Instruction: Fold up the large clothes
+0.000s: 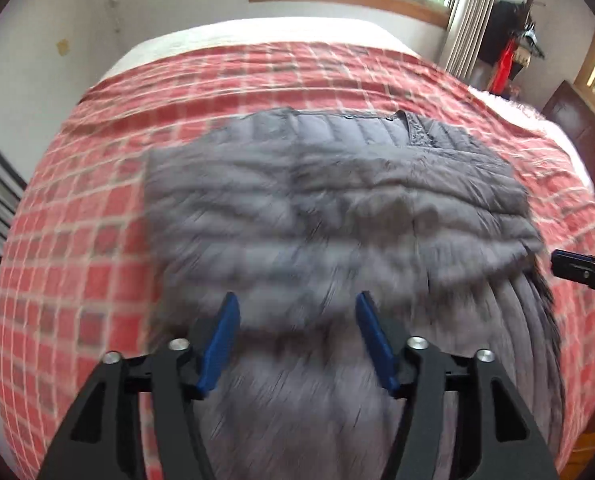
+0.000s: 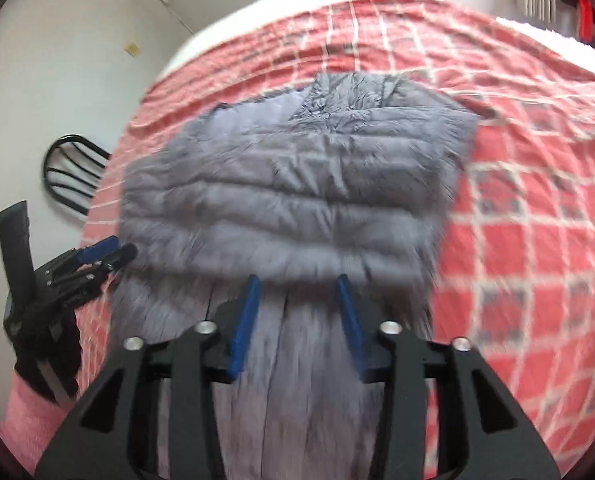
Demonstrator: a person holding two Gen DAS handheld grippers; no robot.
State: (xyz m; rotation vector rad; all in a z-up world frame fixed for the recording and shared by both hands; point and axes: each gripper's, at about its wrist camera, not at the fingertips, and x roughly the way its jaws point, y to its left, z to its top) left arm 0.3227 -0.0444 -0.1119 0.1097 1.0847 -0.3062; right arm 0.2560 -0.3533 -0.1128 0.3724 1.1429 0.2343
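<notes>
I see the grey jacket (image 1: 329, 208) lying partly folded on the red checked bedspread (image 1: 77, 240), its near part running toward me. My left gripper (image 1: 297, 316) hangs over the jacket's near part, blue fingers (image 1: 219, 344) spread wide, gripping nothing. My right gripper (image 2: 297, 300) hangs over the same part, likewise spread and holding nothing. Both views are blurred.

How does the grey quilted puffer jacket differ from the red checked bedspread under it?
The grey quilted puffer jacket is plain, puffy and ribbed by stitching; the red checked bedspread is gridded and thin. The jacket is partly folded and bunched; the bedspread lies spread out. Both lie on the bed.
</notes>
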